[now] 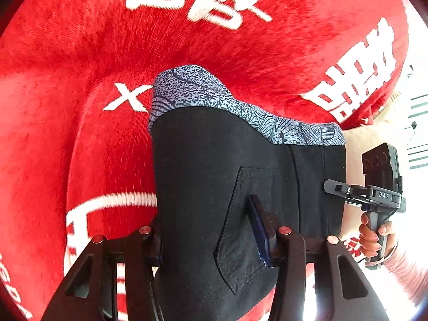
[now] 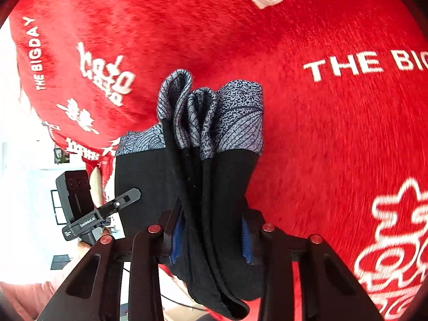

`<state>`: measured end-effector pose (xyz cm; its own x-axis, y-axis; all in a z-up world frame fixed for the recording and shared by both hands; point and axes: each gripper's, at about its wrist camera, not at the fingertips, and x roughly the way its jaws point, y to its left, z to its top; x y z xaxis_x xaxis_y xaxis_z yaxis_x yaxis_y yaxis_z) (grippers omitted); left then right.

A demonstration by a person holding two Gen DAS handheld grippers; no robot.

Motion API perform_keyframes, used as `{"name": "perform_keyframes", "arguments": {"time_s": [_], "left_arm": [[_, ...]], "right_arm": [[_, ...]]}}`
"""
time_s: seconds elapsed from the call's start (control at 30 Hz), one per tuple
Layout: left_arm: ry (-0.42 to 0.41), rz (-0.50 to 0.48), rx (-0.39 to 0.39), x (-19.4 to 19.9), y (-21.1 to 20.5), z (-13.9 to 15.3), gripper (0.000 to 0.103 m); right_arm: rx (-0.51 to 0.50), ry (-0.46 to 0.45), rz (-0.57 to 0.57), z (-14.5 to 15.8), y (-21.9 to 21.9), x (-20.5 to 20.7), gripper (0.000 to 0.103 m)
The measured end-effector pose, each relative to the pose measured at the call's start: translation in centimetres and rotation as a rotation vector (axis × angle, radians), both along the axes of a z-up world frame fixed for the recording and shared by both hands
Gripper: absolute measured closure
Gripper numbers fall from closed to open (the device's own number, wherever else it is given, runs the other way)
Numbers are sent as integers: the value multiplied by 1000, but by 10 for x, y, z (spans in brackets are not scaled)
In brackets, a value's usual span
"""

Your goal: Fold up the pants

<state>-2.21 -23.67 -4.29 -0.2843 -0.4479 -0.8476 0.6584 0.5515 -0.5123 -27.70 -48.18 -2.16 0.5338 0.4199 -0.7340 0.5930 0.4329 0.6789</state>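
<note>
While both ends of the black pants (image 1: 203, 187) hang up off the red plush blanket (image 1: 80, 53), you can see why each side is gripped the way it is. Left hand-held gripper (image 1: 214, 243) is clamped on flat black cloth right by a sewn pocket (image 1: 240, 230), its blue-padded finger (image 1: 260, 235) pressing into the fabric, so that end stays spread as a smooth panel. Right hand-held gripper (image 2: 210, 238) is closed on a bunched stack of layers, blue pads on either side of the bundle, and in its own view the patterned grey-blue waistband (image 2: 214, 112) fans out in several loops beyond the jaws. That says the garment is already doubled there, and pinching all layers at once keeps them from sliding apart. From the left view the person's right hand (image 1: 374, 235) is wrapped on its handle off to the side, well clear of the cloth itself. Waistband points away from both cameras, dangling toward the blanket with its white lettering. My read: holding both ends level lets the pants drape straight, ready to be laid down for the next fold; a sagging middle is the risk
</note>
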Motion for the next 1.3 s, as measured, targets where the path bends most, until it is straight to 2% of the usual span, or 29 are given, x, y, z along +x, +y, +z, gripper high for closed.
{"name": "perform_keyframes", "arguments": {"time_s": [0.13,0.2,0.27,0.37,0.4,0.43,0.5,0.53,0.57,0.7,0.77,0.87,0.97,1.07,1.13,1.3], "left_arm": [[-29,-9,6,-17,30,23,52],[-26,-2,14,-26,41,24,52],[-25,2,32,-37,54,17,52],[-36,4,87,-54,60,-10,50],[-42,9,119,-56,63,-21,45],[-63,30,147,-58,67,-32,30],[-110,69,156,-54,76,-34,11],[-126,80,175,-52,78,-35,4],[-142,89,191,-50,79,-35,3],[-220,58,256,-53,79,-25,2],[-293,33,293,-59,77,-14,2],[-334,2,322,-67,76,1,1],[-363,-33,348,-78,77,16,1],[-369,-55,373,-91,81,30,1],[-389,-56,386,-98,81,40,1],[-407,-54,396,-115,91,66,1]], "right_arm": [[19,-24,-15,22,23,-18,65],[28,-29,-24,29,38,-29,66],[21,-22,-20,32,50,-39,66],[1,11,-8,19,68,-52,65],[-8,39,-6,8,75,-54,65],[-22,63,5,1,79,-56,63],[-114,127,32,-13,90,-57,54],[-140,126,25,-13,92,-57,50],[-161,129,18,-12,92,-57,47],[-346,247,45,2,103,-51,28],[-445,324,63,13,110,-43,26],[-540,437,57,33,115,-42,23],[-527,478,37,48,121,-45,19],[-528,481,20,70,132,-61,12],[-552,476,12,84,145,-63,0],[-552,459,9,108,178,-55,0]]}}
